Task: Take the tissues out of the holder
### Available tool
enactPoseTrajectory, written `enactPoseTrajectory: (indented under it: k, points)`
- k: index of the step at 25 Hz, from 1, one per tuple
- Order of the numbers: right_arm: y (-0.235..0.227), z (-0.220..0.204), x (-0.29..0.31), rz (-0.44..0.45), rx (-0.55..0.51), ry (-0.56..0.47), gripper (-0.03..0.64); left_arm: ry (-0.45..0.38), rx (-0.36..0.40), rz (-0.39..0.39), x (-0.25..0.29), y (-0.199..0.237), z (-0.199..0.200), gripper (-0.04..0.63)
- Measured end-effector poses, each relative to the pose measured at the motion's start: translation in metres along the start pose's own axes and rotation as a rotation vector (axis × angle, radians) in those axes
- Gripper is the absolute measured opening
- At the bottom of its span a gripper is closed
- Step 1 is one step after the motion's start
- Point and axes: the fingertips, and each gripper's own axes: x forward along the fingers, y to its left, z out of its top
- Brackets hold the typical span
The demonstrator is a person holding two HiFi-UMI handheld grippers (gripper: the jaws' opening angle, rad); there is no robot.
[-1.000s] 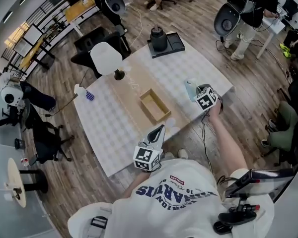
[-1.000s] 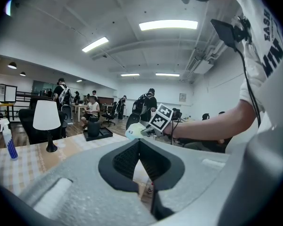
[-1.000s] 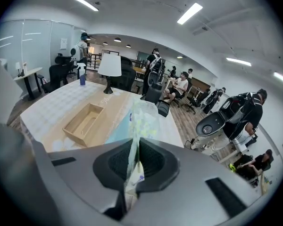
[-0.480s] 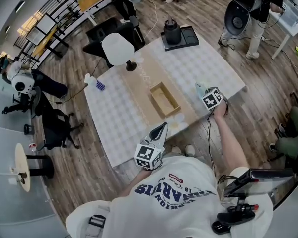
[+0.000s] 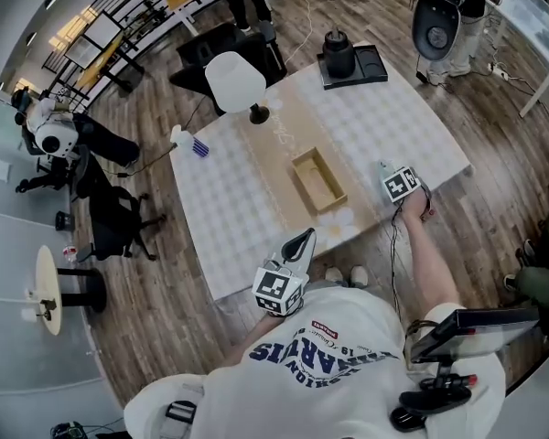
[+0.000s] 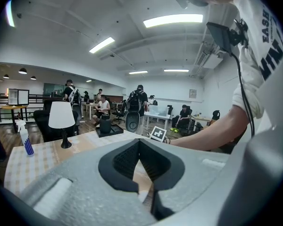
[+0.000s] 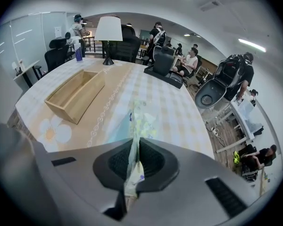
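Pack: tissue pack is out of holder, over table to its right.
R gripper: jaws clamped on pack's thin end seam.
L gripper: jaws together, empty.
Handling: prob. light, soft, crushable; film may slip, so grip the seam.

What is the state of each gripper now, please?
Left gripper: jaws closed, holding nothing.
Right gripper: jaws closed on the tissue pack.

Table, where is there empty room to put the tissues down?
Wide bare cloth lies between the wooden box and the black tray, and between the spray bottle and the near edge. It is most crowded around the lamp.
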Motion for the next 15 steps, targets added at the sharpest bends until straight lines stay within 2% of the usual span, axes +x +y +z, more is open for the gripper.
enactPoseTrajectory:
  k: [15]
  points:
    - [0.019, -0.025, 0.038, 0.015, -0.027, 0.062, 0.005, -0.008, -0.001, 0.041, -0.012, 0.012, 0.001, 0.005]
